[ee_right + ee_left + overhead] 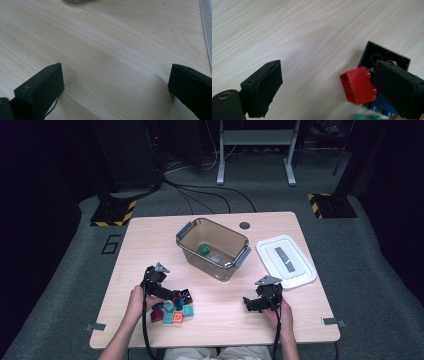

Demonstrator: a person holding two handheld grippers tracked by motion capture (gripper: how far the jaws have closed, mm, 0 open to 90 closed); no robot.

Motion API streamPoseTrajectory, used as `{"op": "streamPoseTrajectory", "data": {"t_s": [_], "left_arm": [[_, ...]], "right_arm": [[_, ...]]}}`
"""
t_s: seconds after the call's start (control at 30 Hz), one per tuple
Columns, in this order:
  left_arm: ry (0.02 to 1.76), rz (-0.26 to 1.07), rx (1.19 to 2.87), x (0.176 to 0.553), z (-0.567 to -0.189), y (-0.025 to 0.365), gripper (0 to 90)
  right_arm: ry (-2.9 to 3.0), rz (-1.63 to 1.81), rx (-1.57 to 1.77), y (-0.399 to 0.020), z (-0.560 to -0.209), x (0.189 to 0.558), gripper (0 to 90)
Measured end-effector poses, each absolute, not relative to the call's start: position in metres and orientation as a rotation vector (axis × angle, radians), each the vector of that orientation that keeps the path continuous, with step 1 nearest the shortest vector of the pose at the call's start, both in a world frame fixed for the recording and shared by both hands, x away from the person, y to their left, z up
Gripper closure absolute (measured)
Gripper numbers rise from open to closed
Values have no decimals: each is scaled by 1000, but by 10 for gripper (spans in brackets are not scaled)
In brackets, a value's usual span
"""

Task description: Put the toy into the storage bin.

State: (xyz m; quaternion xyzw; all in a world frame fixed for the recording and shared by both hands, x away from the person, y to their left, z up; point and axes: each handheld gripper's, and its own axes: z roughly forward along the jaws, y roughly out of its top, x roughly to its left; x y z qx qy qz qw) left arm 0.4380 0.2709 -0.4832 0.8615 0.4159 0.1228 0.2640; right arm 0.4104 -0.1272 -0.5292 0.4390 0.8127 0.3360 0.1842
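Both tongs gape empty over the bench (150, 240): left tongs (329, 85) beside a red block (358, 86), right tongs (116, 87) over bare wood.

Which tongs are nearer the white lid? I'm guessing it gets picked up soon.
Right. The right tongs sit just in front of the white lid, toward the person. The left tongs are far across the table, at the pile of blocks.

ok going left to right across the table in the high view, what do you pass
left tool → pile of bricks → clear bin → right tool → white lid
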Motion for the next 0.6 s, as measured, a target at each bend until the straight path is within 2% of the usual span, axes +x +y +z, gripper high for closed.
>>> {"op": "streamPoseTrajectory", "data": {"t_s": [0.23, 0.27, 0.47, 0.57, 0.6], "left_arm": [[1138, 248, 2271, 439, -490, 282, 162], [1129, 225, 2261, 438, -490, 283, 238], [1071, 172, 2255, 436, -487, 283, 505], [1061, 171, 2257, 435, -486, 282, 611], [1050, 172, 2263, 435, -485, 281, 611]], "right_arm": [[2291, 947, 1237, -127, -529, 410, 0], [2291, 947, 1237, -127, -529, 410, 0], [2291, 947, 1238, -127, -529, 410, 0], [2291, 947, 1237, -127, -529, 410, 0], [2291, 947, 1238, -127, -529, 410, 0]]}}
